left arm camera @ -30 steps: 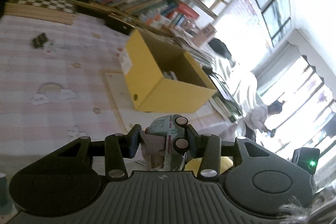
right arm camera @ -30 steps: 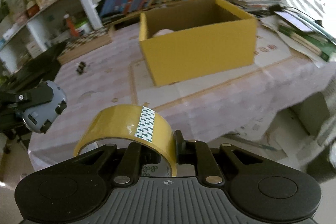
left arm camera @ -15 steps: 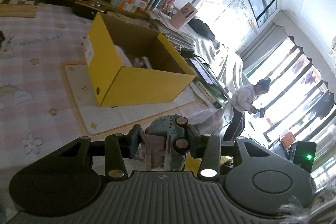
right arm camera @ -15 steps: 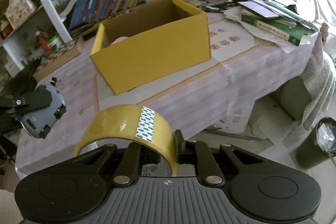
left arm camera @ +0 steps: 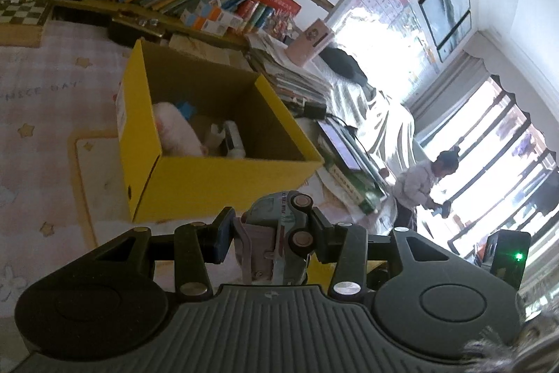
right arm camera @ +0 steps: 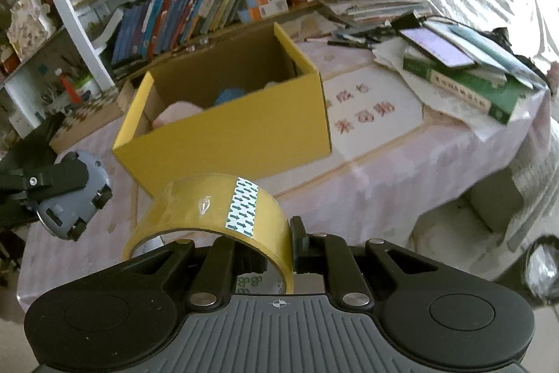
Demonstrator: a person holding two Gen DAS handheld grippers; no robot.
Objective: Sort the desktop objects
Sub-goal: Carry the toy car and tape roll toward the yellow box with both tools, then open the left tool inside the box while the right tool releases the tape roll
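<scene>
Tape [right arm camera: 213,219] sits clamped in your right gripper [right arm camera: 276,254], fingers pinched tight on its wall, roll hanging off the table's [right arm camera: 401,170] near edge, short of the box [right arm camera: 237,142]. Your left gripper [left arm camera: 269,229] is part-closed, squeezing the toy car [left arm camera: 279,233] on its side, also just short of the box [left arm camera: 216,184]. Box is open-topped, mid-table, with a pink plush [left arm camera: 174,131] inside.
</scene>
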